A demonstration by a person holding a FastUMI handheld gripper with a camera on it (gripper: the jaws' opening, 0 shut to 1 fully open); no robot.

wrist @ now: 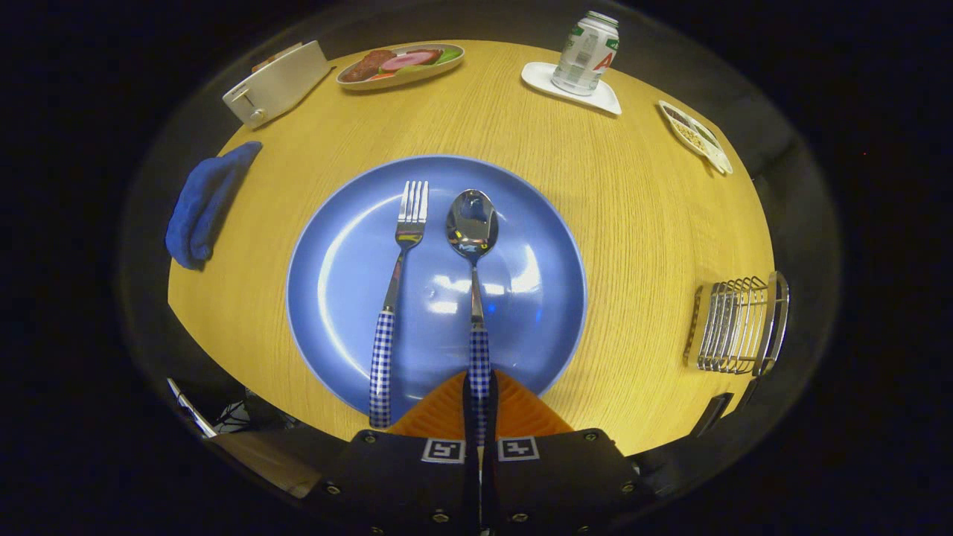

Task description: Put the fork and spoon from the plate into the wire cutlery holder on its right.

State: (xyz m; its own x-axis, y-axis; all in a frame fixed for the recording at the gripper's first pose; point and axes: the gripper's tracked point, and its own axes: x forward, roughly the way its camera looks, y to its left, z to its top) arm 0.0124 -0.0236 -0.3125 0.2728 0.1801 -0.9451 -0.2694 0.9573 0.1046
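Note:
A blue plate lies on the wooden table just ahead of the fingers. On it a fork with a blue-checked handle lies on the left, tines pointing away. Beside it on the right lies a spoon with the same checked handle. My gripper is shut on the spoon's handle end, both fingers pressing it from the sides over the plate's near rim. The wire cutlery holder stands far to the right of the plate near the table's edge.
A folded blue cloth lies left of the plate. At the back stand a white toaster, an oval dish of food, a can on a white coaster and a small snack tray.

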